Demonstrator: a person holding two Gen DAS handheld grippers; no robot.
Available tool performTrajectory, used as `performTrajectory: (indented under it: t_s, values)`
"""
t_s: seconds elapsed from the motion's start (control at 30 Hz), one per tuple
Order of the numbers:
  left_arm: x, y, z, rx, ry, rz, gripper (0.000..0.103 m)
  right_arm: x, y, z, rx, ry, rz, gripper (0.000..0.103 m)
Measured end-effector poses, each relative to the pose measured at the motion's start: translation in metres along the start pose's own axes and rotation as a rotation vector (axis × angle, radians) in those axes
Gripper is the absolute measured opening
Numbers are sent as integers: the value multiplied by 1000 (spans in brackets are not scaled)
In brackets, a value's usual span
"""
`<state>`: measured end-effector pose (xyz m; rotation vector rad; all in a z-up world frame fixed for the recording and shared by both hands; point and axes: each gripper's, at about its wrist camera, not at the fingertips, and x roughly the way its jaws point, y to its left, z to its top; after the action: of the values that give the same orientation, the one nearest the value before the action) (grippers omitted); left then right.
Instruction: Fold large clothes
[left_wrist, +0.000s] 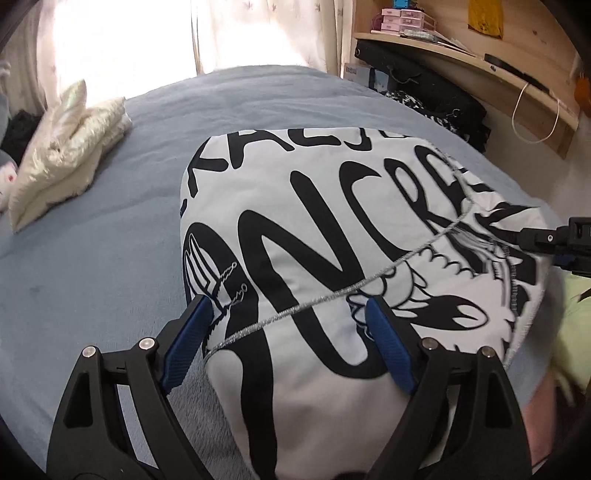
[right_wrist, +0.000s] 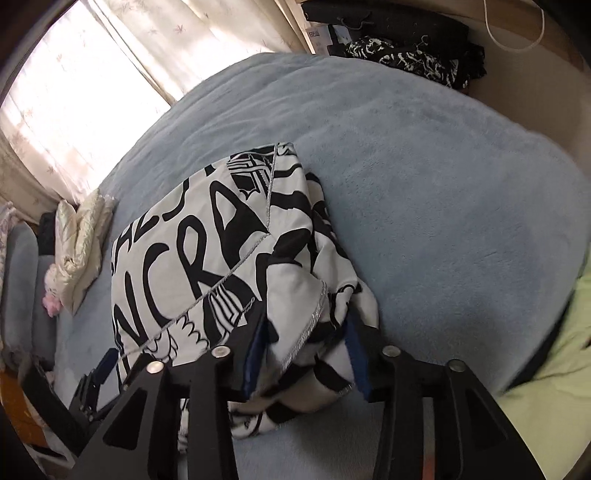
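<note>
Left hand-held gripper (left_wrist: 288, 314) gapes over the printed garment (left_wrist: 314, 229); right hand-held gripper (right_wrist: 306, 328) straddles its bunched edge, released.

The near end of the black-and-white printed garment (left_wrist: 332, 229) runs off the bottom edge of the left wrist view, and its lettering is cut by folds, so no whole word reads. In the right wrist view, the garment's lower corner is hidden behind the right gripper (right_wrist: 306, 332), whose blue pads (right_wrist: 356, 354) are motion-blurred. A yellow-green cloth (right_wrist: 554, 362) at the right edge is blurred and cropped. Boxes on the shelf (left_wrist: 400, 18) are too small to read.
</note>
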<state>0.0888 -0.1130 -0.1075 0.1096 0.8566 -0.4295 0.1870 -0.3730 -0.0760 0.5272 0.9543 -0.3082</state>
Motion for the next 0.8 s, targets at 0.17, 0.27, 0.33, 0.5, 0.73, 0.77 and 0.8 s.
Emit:
performTrajectory:
  t_s: [0.17,0.27,0.33,0.5,0.73,0.77,0.8]
  values:
    - [-31,29,29,-147,-39,-70,83,-46,22,25,-78,-103,36,56]
    - [-36,46,50,-189,-97,-7,83,-44,47,46,-131,-136,62,56]
    - [-28,56,62,-217,-84,29,83,-32,65,60,-155,-134,93,56]
    - [7,60,87,-238,-56,85,83,38,108,103,-177,-49,194,56]
    - [67,48,92,-251,38,183,85,119,73,124,-215,19,51,57]
    - [70,50,89,-277,36,164,87,122,57,124,-163,25,101,57]
    - [74,53,87,-294,37,150,88,125,45,122,-117,27,147,57]
